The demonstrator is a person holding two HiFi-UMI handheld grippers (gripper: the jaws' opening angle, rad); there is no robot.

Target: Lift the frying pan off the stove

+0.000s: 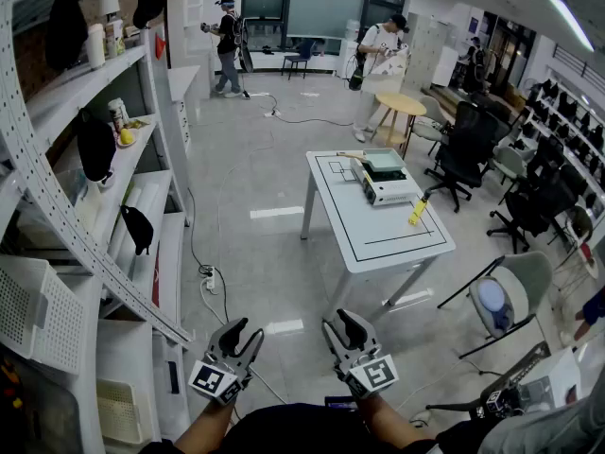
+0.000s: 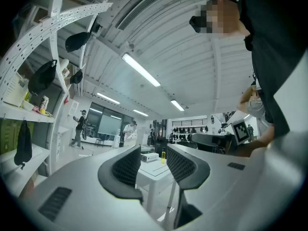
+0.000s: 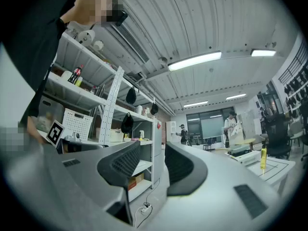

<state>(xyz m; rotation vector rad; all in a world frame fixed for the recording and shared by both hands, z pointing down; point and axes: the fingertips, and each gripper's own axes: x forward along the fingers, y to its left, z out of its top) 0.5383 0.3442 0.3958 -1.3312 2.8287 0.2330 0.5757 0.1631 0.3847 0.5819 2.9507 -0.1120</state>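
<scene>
Close in, the left gripper (image 1: 244, 335) and right gripper (image 1: 342, 325) hang low by the body, both with jaws spread and nothing between them. Out ahead and well apart from them, the white table (image 1: 378, 244) carries a boxy white appliance (image 1: 386, 180), likely the stove, though no frying pan can be picked out on it from here. The danger, I'd say, is the reach: a yellow bottle (image 1: 418, 212) stands near the table's edge, and a wide swing could knock it off.

The head view looks down from high up, with the white square table (image 1: 359, 225) far ahead. Both gripper views sit low, look across the room, and show that same table.
</scene>
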